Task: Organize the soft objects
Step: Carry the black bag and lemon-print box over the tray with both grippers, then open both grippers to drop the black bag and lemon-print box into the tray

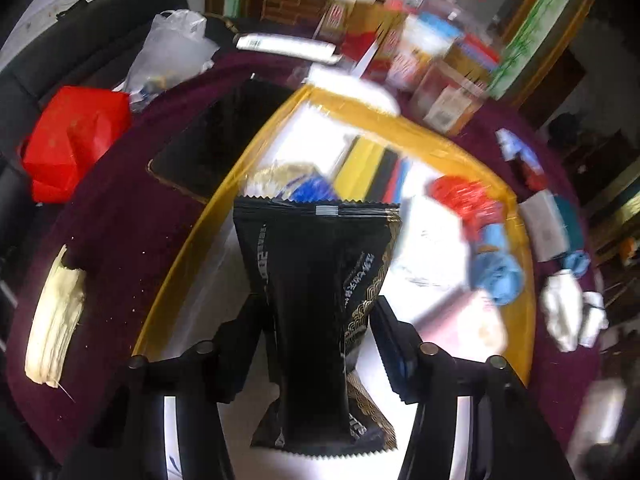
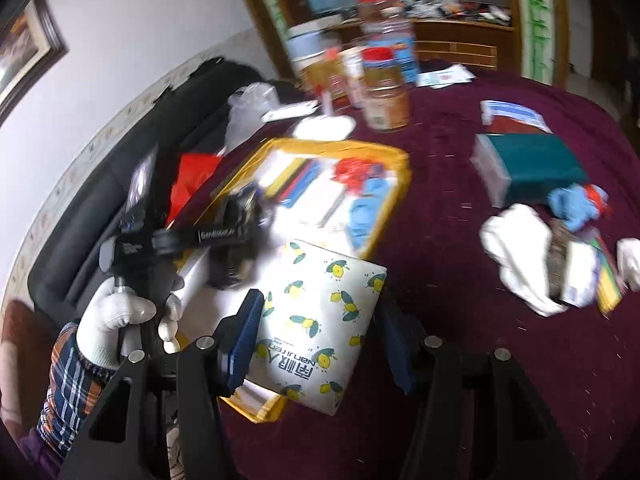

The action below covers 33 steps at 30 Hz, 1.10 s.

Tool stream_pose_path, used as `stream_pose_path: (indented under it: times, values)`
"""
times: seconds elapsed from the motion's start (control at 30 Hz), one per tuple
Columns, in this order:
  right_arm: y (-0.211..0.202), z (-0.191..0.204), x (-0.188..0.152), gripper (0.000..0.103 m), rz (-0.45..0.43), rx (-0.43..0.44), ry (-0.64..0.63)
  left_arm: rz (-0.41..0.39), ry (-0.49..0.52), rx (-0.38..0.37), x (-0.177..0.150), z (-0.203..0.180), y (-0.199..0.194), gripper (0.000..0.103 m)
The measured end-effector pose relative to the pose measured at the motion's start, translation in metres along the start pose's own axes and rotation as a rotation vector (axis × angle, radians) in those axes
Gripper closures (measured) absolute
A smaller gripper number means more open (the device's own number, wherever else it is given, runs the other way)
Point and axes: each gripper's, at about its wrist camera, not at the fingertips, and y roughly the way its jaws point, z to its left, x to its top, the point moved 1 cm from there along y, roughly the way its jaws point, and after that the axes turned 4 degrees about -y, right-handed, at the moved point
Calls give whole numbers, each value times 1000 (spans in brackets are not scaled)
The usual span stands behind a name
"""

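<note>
My left gripper (image 1: 316, 320) is shut on a black soft packet (image 1: 316, 300) with gold print and holds it above the yellow-rimmed box (image 1: 192, 248). The box holds blue cloth (image 1: 498, 272), a red bag (image 1: 460, 196) and flat packs. My right gripper (image 2: 316, 328) is shut on a white tissue pack with lemon print (image 2: 320, 320), held over the near corner of the same box (image 2: 396, 184). The left gripper (image 2: 236, 224) with its packet shows blurred in the right wrist view, held by a white-gloved hand (image 2: 116, 312).
The table has a maroon cloth (image 2: 480, 320). On its right lie a teal tissue box (image 2: 532, 164), white cloths (image 2: 520, 256), blue cloth (image 2: 568, 204) and small packs. Jars and bottles (image 2: 380, 80) stand at the back. A red bag (image 1: 72, 140) and a black sofa (image 1: 60, 48) are on the left.
</note>
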Motion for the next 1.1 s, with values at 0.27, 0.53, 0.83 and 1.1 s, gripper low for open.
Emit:
stream_pose_path:
  times: [0.27,0.53,0.83,1.1]
  values:
    - [74,66,4,47,171,101,-133,-214,0,-47,-31,37,-86,30]
    - [149,80,17,47,314,54,-122,-315,-87,-28,-61,93,-121,27]
    - [171,71,48,47,251,-57,-102,-279,-100,-61,-68,99,-109,27]
    - [146,62,52,36,145,-1,-31,-239,-78,-64,-75,87,-101,27]
